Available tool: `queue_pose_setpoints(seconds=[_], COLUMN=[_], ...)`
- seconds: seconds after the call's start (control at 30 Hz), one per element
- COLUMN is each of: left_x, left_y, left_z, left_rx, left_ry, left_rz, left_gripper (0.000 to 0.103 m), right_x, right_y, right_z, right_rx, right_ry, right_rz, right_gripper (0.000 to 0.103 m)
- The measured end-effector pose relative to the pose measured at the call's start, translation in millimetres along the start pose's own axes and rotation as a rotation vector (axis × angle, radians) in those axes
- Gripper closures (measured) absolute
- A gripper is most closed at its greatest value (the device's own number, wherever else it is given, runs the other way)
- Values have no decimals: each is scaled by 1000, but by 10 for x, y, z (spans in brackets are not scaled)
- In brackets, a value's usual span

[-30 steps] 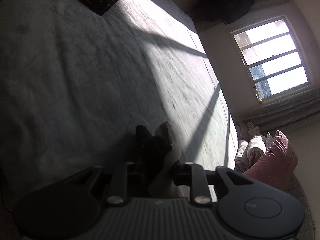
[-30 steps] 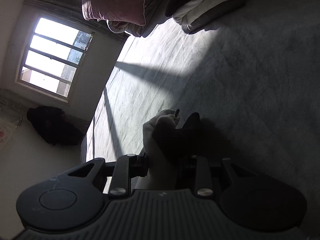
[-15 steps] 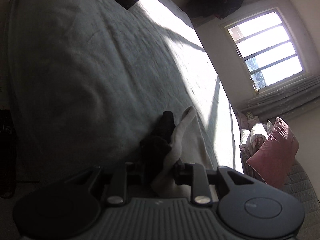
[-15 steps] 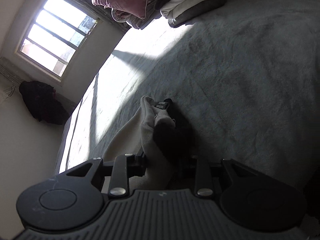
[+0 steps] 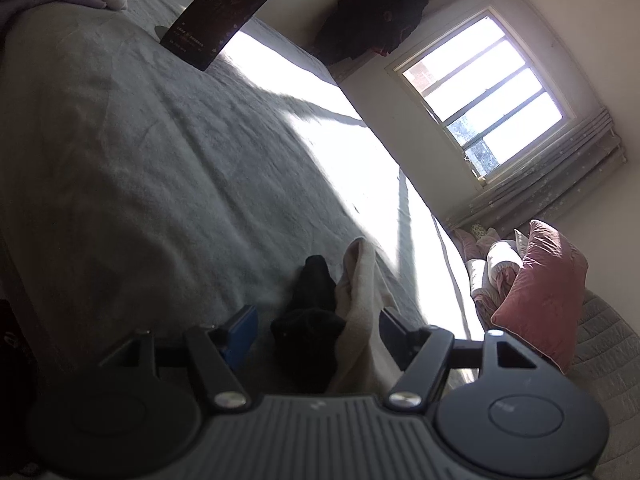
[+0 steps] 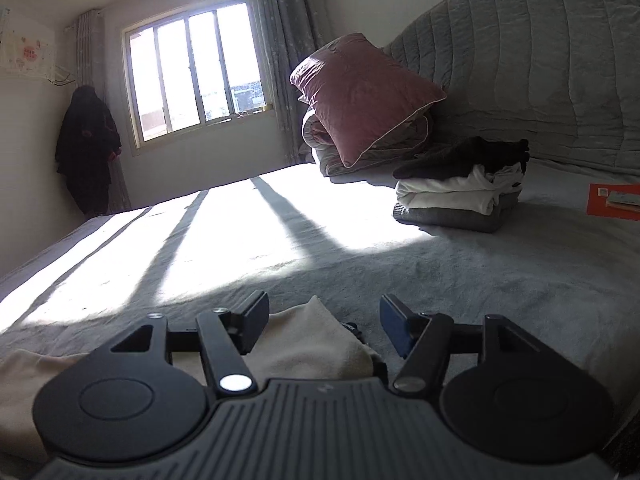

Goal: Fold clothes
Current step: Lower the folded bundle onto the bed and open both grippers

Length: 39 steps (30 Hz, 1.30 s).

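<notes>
Grey bed (image 6: 440,264) | cream garment (image 6: 320,340) at near edge (lying loose) | both hand-held grippers (image 5: 316,320) (image 6: 324,316) spread apart

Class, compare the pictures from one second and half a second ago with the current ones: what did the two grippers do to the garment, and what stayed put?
Both the left gripper and the right gripper opened and let go of the cream garment, which now lies on the bed. The right gripper also swung to level. The folded stack and pink pillow stayed put.
</notes>
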<state>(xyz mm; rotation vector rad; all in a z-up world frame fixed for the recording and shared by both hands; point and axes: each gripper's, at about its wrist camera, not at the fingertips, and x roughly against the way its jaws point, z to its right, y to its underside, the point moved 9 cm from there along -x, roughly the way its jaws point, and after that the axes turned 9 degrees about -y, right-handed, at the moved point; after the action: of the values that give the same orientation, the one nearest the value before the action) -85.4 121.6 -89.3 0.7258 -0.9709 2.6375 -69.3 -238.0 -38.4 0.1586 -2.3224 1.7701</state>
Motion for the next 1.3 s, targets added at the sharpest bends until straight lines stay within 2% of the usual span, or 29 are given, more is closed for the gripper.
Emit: queue_pose_setpoints(seconds=[0.17,0.2,0.37,0.5,0.57,0.6,0.63,0.67,0.77,0.93,1.0,1.07,1.17,1.3], left_x=[4,3,9,-14,-27,-35,-43,-48,-13,181,255,316,361,460], left_y=[45,58,94,117,120,116,113,108,82,45,40,34,41,56], left_z=[8,5,2,27,38,44,50,57,106,344,450,549,696,956], left_rx=[49,51,56,62,68,78,88,97,103,24,-16,-46,-58,-91], left_ry=[26,27,30,32,31,29,27,26,45,95,118,142,177,228], left_rz=[-8,-8,-4,8,11,10,9,8,16,70,98,121,111,117], left_gripper=[33,33,33,34,35,37,46,62,70,71,71,72,74,74], right_x=[-186,-212,-290,-381,-388,-358,-325,-309,-288,-158,-96,-105,-252,-291], right_y=[47,68,297,616,751,795,829,839,827,686,604,616,781,712], right_z=[-389,-478,-822,-952,-1013,-1043,-1087,-1115,-1097,-1029,-1072,-1124,-1068,-931], right_rx=[43,67,163,191,221,252,295,318,294,226,204,179,17,-176], right_ry=[-113,-140,-265,-310,-323,-321,-314,-308,-308,-355,-409,-457,-506,-555], right_rz=[-9,-16,-94,-220,-249,-231,-222,-221,-215,-151,-123,-156,-295,-338], right_gripper=[40,49,78,87,87,87,87,85,83,82,82,82,82,84])
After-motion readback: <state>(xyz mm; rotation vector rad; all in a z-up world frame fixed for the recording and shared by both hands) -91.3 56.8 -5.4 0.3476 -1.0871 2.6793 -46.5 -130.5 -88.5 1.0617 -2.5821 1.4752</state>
